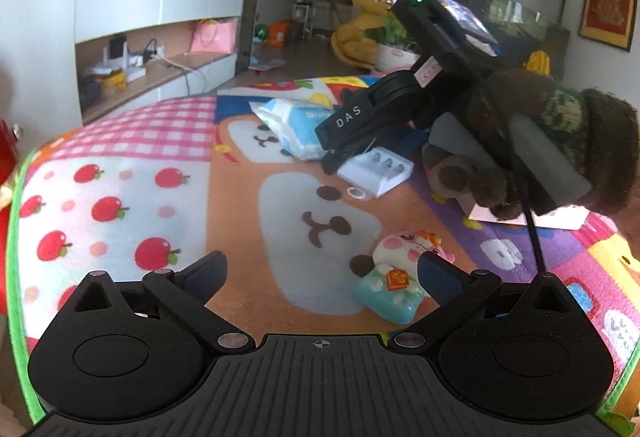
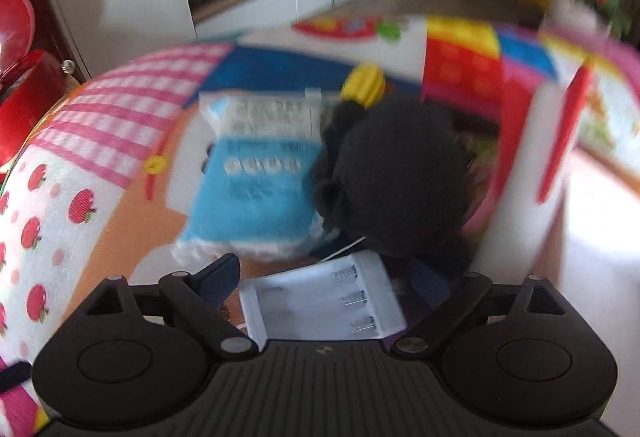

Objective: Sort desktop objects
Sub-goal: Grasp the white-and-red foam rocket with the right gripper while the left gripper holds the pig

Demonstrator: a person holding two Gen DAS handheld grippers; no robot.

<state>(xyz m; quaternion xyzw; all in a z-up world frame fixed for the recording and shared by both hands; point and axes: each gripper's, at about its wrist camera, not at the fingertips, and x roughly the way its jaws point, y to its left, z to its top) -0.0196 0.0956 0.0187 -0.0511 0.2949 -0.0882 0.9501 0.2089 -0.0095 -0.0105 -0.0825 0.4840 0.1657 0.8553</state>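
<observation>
- The left gripper (image 1: 322, 275) is hanging wide open over the patterned play mat (image 1: 132, 173), with nothing pressed between its fingers.
- A small cow figurine (image 1: 394, 277) on a pale blue base is lying on the mat just inside the gripper's right-hand finger (image 1: 438, 277); whether the finger is touching it cannot be told.
- Further out in the left wrist view, the right gripper (image 1: 340, 153) is reaching down from the upper right, held by a hand in a brown knitted glove (image 1: 560, 141).
- Its tips are sitting over a white battery holder (image 1: 376, 169), beside which a small ring (image 1: 356, 193) is lying on the mat.
- In the blurred right wrist view, the right gripper (image 2: 332, 277) is also standing wide open, and the battery holder (image 2: 320, 305) is lying between its fingers without being visibly squeezed.
- Just beyond the holder, a dark plush toy (image 2: 400, 177) is resting on the mat, touching a blue and white tissue pack (image 2: 256, 177) on its left.
- A yellow ridged object (image 2: 364, 83) is showing behind the plush toy.
- To the right, a white box with a red stripe (image 2: 532, 165) is standing near the mat's edge.
</observation>
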